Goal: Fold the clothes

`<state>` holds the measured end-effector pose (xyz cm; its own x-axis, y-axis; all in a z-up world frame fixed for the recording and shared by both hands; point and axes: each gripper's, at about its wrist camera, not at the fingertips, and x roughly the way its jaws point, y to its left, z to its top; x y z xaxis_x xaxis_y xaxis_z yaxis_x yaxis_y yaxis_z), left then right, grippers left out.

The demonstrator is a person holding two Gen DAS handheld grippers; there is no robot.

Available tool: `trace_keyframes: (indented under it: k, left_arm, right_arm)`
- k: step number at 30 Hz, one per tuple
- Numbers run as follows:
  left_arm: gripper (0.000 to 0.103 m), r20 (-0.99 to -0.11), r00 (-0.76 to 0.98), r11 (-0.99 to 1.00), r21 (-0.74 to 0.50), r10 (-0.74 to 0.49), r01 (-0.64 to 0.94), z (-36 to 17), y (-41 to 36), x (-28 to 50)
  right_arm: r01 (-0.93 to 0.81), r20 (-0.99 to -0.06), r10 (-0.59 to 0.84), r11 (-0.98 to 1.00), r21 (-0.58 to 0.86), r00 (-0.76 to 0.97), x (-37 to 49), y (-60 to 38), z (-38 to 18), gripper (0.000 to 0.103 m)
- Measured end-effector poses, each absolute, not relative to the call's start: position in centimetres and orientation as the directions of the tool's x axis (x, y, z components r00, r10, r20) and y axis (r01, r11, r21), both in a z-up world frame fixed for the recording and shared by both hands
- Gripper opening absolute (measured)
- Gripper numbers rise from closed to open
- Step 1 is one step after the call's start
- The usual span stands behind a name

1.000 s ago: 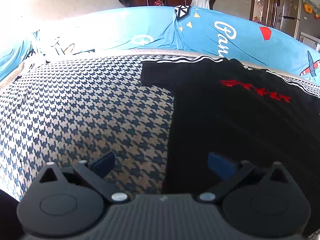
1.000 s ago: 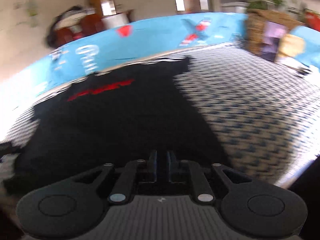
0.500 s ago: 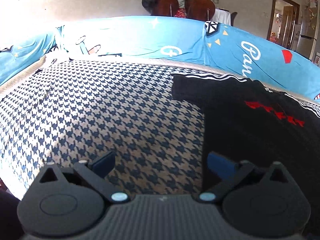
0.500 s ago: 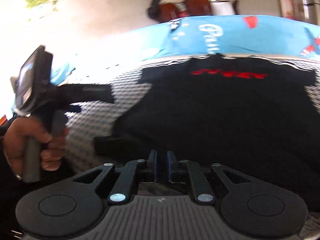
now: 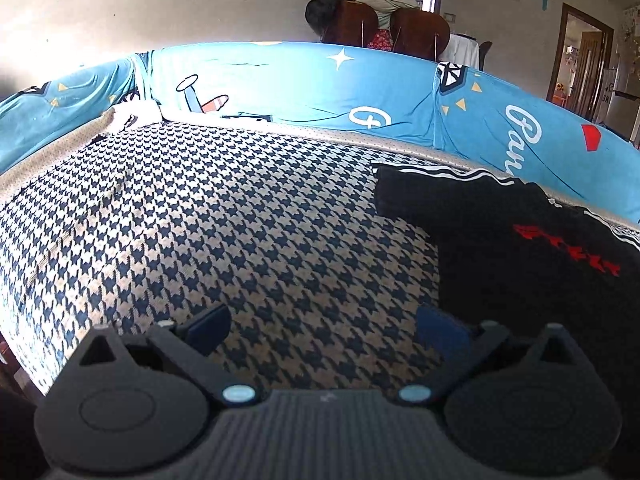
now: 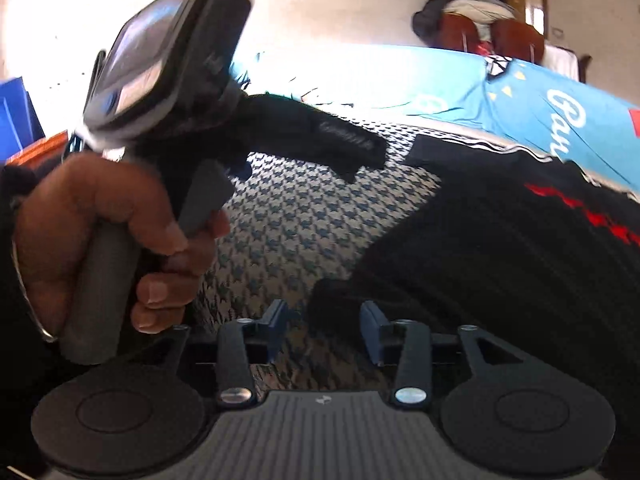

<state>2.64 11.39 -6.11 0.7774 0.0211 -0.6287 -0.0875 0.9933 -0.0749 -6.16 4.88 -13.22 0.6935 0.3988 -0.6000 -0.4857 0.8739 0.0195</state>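
A black T-shirt [image 5: 536, 256] with red lettering and white-striped sleeve trim lies flat on a houndstooth sofa seat [image 5: 224, 216]. It fills the right side of the left wrist view and of the right wrist view [image 6: 500, 248]. My left gripper [image 5: 324, 326] is open and empty, over the seat just left of the shirt's edge. My right gripper [image 6: 324, 326] is open and empty, at the shirt's near left corner [image 6: 336, 292]. The left gripper's body, held in a hand [image 6: 108, 236], fills the left of the right wrist view.
A blue printed cover [image 5: 304, 84] drapes the sofa back and arm around the seat. Behind it stand wooden chairs piled with clothes [image 5: 380, 12] and a doorway [image 5: 580, 60]. The seat's front edge drops off at the lower left [image 5: 24, 360].
My right gripper has opened and let go of the shirt after swinging left to its near left corner. My left gripper stayed open and moved left, off the shirt.
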Motion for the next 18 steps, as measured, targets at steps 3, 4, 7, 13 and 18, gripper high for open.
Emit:
trace_keyframes:
  k: [3, 4, 7, 13, 18]
  left_arm:
    - [0.103, -0.628, 0.778, 0.993, -0.078, 0.023, -0.092, -6.0, 11.5, 2.6]
    - [0.103, -0.626, 0.779, 0.993, -0.08, 0.022, -0.093, -5.9, 11.6, 2.6]
    - [0.103, -0.624, 0.781, 0.991, -0.086, 0.026, -0.102, -5.8, 11.8, 2.6]
    - [0.103, -0.622, 0.783, 0.988, -0.112, 0.016, -0.109, -5.6, 12.1, 2.6]
    - [0.103, -0.609, 0.793, 0.988, -0.107, 0.022, -0.11, -5.3, 11.9, 2.6]
  right_arm:
    - [-0.471, -0.611, 0.358, 0.882, -0.028, 0.706, -5.1, 5.7, -14.3, 0.042]
    - [-0.463, -0.614, 0.342, 0.885, -0.043, 0.711, -4.8, 5.9, -14.7, 0.042]
    - [-0.448, -0.622, 0.315, 0.892, -0.064, 0.717, -4.0, 6.5, -15.3, 0.042]
    - [-0.408, -0.621, 0.261, 0.907, -0.105, 0.739, -2.8, 7.3, -16.0, 0.042]
    - [-0.358, -0.623, 0.235, 0.931, -0.077, 0.746, -2.2, 6.2, -15.6, 0.012]
